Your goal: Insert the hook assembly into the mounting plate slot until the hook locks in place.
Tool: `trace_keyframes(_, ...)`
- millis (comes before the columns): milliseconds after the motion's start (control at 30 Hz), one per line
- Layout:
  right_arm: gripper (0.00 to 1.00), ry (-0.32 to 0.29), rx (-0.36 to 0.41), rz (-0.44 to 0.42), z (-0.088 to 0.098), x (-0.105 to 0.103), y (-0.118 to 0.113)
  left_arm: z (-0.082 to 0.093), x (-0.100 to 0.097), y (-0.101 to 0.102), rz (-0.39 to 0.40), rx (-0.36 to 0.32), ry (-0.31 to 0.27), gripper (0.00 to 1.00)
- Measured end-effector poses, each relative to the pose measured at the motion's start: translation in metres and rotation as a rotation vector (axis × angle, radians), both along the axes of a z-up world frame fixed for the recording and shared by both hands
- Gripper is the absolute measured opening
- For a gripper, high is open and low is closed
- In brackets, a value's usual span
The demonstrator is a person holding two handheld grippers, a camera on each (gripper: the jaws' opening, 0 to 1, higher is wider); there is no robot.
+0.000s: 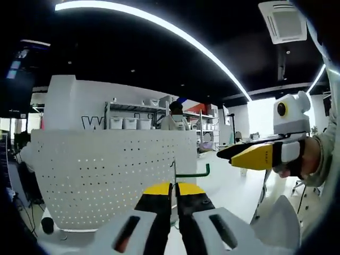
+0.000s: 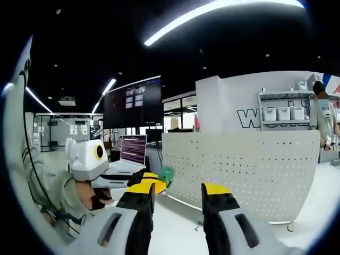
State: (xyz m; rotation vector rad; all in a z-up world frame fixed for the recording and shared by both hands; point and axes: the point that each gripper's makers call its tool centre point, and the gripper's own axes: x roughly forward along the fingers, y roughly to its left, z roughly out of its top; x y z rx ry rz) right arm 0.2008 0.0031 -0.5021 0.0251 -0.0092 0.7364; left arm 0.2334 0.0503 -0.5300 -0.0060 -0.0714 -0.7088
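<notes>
In the left gripper view, the left gripper [image 1: 174, 190] is seen with its yellow-tipped black jaws pressed together on the thin metal stem of a green hook assembly [image 1: 192, 173], whose green arm runs to the right and turns up at its end. The hook is held just in front of the white perforated mounting plate [image 1: 101, 175], an upright pegboard panel; whether the stem touches the panel cannot be told. At the right of this view the right gripper [image 1: 245, 155] is seen, held in a person's hand [image 1: 297, 159], its jaws pointing left towards the hook and apart from it. A shelving rack with white bins [image 1: 130, 119] is seen behind the panel.

In the right gripper view, the right gripper [image 2: 179, 192] is shown with its jaws spread wide and nothing between them. The perforated panel [image 2: 249, 170] stands ahead of it. At the left, the left gripper [image 2: 149, 186] appears with the green hook [image 2: 166, 173] at its tips. An open laptop [image 2: 130, 154] is seen behind it.
</notes>
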Motion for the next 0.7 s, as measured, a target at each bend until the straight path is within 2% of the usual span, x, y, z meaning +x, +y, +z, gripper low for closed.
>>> trace_keyframes(100, 0.26, 0.004, 0.013, 0.016, 0.002, -0.001, 0.004, 0.005, -0.002, -0.004, -0.007, -0.009, -0.009, 0.03)
trace_keyframes(367, 0.22, -0.006, 0.07, 0.035, 0.014, -0.001, 0.011, 0.019, -0.008, -0.012, -0.029, -0.041, -0.026, 0.03)
trace_keyframes(533, 0.2, -0.012, 0.076, 0.049, 0.017, -0.002, 0.016, 0.024, -0.011, -0.015, -0.037, -0.064, -0.035, 0.03)
trace_keyframes(700, 0.17, 0.01, 0.097, 0.058, 0.017, -0.003, 0.02, 0.028, -0.014, -0.017, -0.036, -0.072, -0.053, 0.03)
